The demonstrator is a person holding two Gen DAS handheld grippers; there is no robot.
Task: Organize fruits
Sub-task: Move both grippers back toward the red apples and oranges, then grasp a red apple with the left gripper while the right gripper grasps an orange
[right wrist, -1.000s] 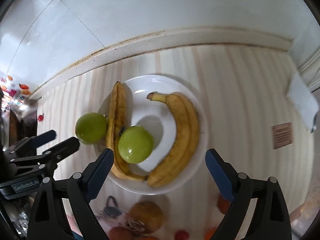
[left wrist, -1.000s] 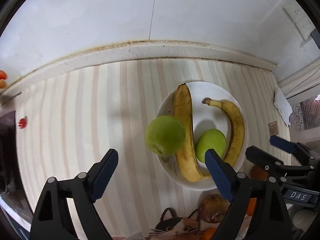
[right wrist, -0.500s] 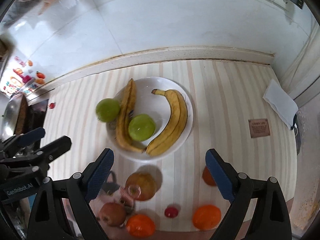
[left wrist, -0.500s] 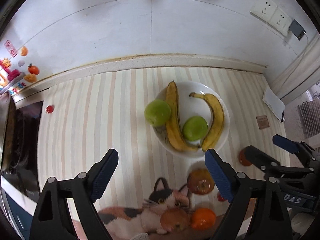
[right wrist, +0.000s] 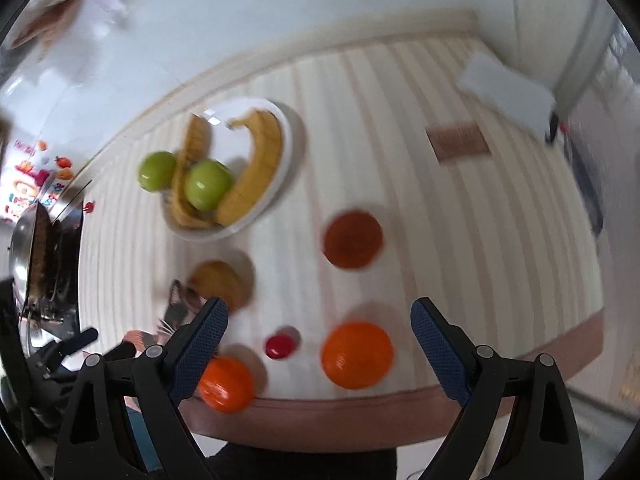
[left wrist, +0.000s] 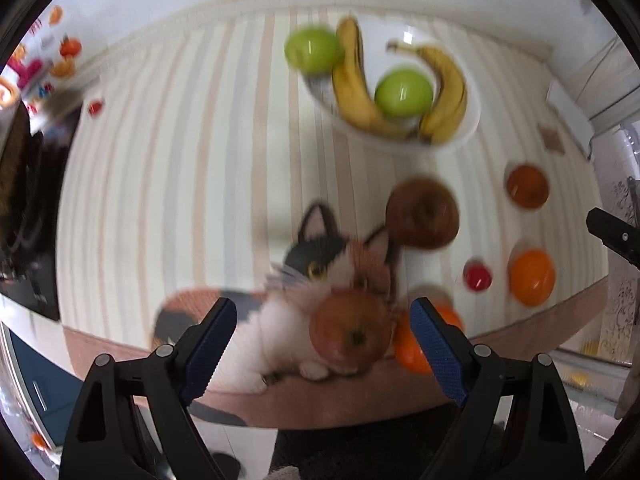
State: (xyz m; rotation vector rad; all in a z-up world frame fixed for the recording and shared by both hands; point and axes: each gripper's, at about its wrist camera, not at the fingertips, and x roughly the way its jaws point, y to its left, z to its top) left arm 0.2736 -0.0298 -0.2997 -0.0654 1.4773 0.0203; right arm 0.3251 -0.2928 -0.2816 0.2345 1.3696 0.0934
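Both grippers hang over the near edge of the table, jaws wide apart and empty. In the left wrist view the left gripper (left wrist: 323, 350) looks down on a reddish apple (left wrist: 351, 338) lying on the cat picture (left wrist: 304, 280) of the tablecloth, with an orange (left wrist: 420, 344) just to its right, partly behind the right finger. In the right wrist view the right gripper (right wrist: 318, 350) frames a second orange (right wrist: 357, 355) and a small red fruit (right wrist: 280, 346) to its left; the first orange shows again at the lower left, by the left finger.

Farther in lie a brownish apple (left wrist: 423, 218), just past the cat's ear, and a dark orange-red fruit (right wrist: 353, 239) out to the right. At the far side stands the white plate (right wrist: 289, 136), holding two bananas (right wrist: 256, 168) and a green apple (right wrist: 208, 184); another green apple (right wrist: 157, 171) rests against the plate's left rim, and whether it is on the plate or beside it cannot be told.

The step in hand looks like picking the next loose fruit for the plate. The left gripper would need to drop onto the reddish apple, the right onto the second orange, each closing squarely so the round fruit does not roll toward the table edge.
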